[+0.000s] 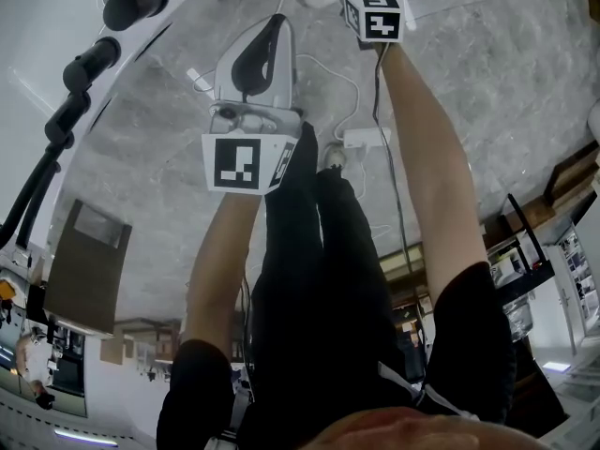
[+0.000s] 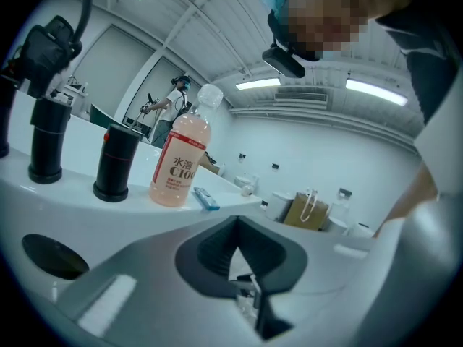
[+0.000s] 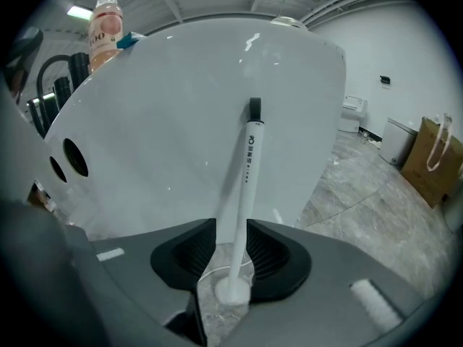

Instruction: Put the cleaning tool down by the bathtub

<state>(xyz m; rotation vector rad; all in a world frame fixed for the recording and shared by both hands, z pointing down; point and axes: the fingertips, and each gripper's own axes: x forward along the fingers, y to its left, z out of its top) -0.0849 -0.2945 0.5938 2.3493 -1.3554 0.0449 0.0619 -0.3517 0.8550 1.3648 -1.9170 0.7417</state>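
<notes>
The cleaning tool [image 3: 246, 176] is a slim white handle with a black tip. It stands on a round white foot [image 3: 233, 291] on the floor and leans against the white bathtub [image 3: 181, 114]. My right gripper [image 3: 231, 255] is open, with the handle between its dark pads [image 3: 187, 255] and a gap showing on the left side. My left gripper [image 2: 242, 270] is shut with nothing in it, held near the tub rim [image 2: 87, 215]. In the head view the left gripper [image 1: 270, 36] points away over the floor, and the tips of the right gripper are cut off at the top.
Black tap fittings [image 2: 116, 161], a pink bottle [image 2: 181, 157] and a small blue item [image 2: 205, 199] stand on the tub rim. White cables and a power strip [image 1: 364, 139] lie on the grey marble floor. A brown paper bag [image 3: 432, 157] stands at the right. A person [image 2: 172, 100] stands far off.
</notes>
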